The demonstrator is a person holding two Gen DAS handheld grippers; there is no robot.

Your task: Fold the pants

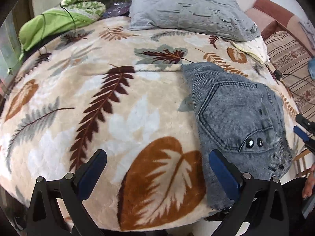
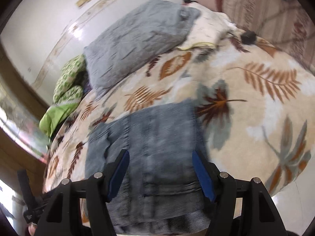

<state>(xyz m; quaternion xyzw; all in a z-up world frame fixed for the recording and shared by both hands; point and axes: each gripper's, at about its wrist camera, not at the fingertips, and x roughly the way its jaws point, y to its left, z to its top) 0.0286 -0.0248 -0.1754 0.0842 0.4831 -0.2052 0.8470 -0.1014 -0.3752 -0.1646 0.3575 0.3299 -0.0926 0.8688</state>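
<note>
Pants [image 1: 236,116] on blanket [image 1: 110,90], pillow [image 1: 189,5] behind

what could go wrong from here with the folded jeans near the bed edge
1. The folded jeans lie close to the near edge of the leaf blanket, so a nudge might slide them off.
2. The left gripper hangs open with one finger over the denim; it might snag the fold.
3. The right gripper is open above the jeans and might drag the top layer askew.
</note>
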